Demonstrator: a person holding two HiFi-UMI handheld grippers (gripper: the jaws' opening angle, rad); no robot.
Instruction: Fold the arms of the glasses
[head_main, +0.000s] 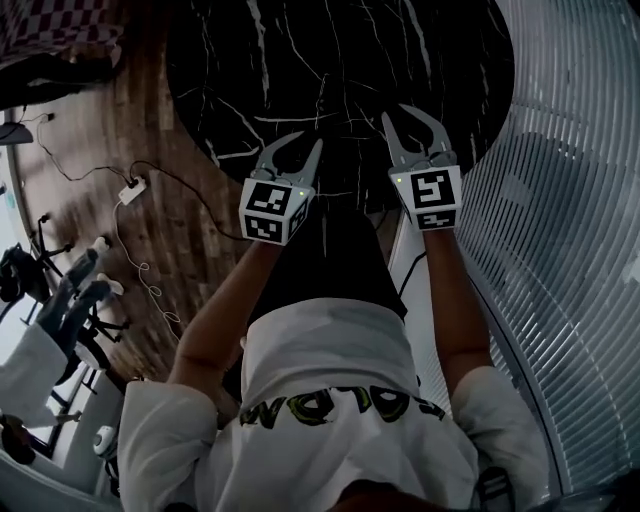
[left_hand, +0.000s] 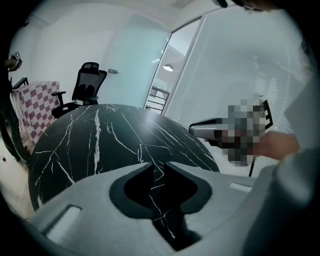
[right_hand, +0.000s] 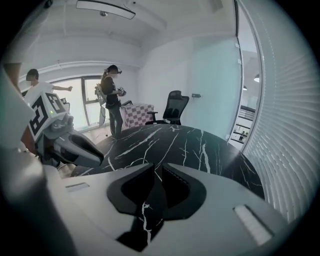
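Observation:
No glasses show in any view. A round black marble table (head_main: 340, 60) with white veins lies ahead, and its top looks bare. My left gripper (head_main: 308, 140) hovers over the table's near edge; its jaws stand slightly apart with nothing between them (left_hand: 159, 167). My right gripper (head_main: 395, 112) hangs beside it to the right, also with a narrow gap and nothing held (right_hand: 157, 170). Each gripper shows at the edge of the other's view: the right gripper (left_hand: 205, 131) and the left gripper (right_hand: 75, 147).
A black office chair (left_hand: 87, 85) stands behind the table, near a checkered cloth (left_hand: 35, 110). A slatted glass wall (head_main: 570, 200) curves along the right. A power strip (head_main: 130, 190) and cables lie on the wooden floor at left. Two people (right_hand: 112, 100) stand by the window.

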